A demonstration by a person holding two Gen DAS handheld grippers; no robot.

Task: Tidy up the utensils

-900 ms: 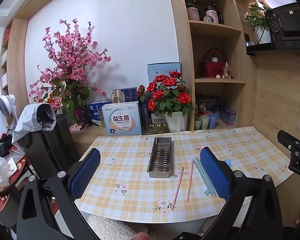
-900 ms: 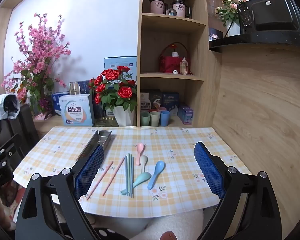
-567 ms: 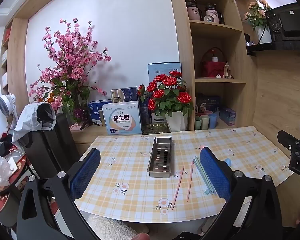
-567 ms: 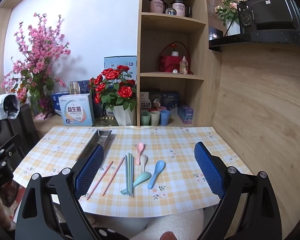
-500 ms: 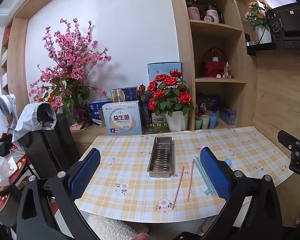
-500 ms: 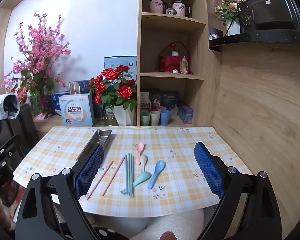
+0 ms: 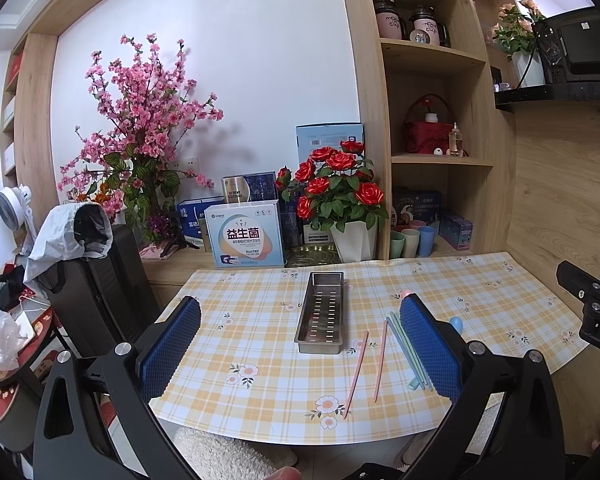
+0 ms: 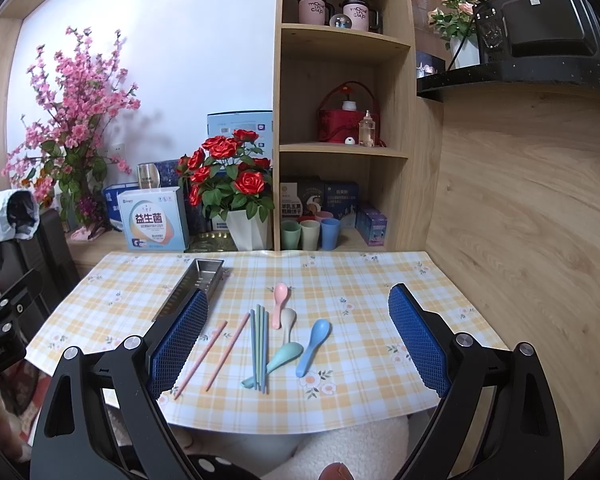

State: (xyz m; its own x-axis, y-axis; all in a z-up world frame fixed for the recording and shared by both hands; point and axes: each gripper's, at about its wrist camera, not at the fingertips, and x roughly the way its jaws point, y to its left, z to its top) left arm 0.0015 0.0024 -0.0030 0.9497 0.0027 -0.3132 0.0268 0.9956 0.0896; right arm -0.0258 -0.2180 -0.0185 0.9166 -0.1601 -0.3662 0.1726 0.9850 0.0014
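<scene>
Left wrist view: the left tool [image 7: 300, 344] gapes empty above the worktop [image 7: 260, 400]; the steel tray [image 7: 321, 312] lies ahead, and thin pink chopsticks [image 7: 356, 372] could skid from a pinch. Right wrist view: the right tool [image 8: 298, 336] also gapes empty over the green chopsticks [image 8: 260, 344] and spoons [image 8: 314, 340], which touch, so one grab may drag neighbours.

A white wall [image 7: 260, 60] closes the far side, framed in pale wood. To its right stands an open wooden shelf unit [image 8: 340, 152], and a wood-panelled wall [image 8: 520, 220] runs along the right. The table [image 8: 380, 276] wears a yellow checked cloth. At far left sits a dark chair [image 7: 100, 292] draped with a white garment. Even daylight fills the room.
</scene>
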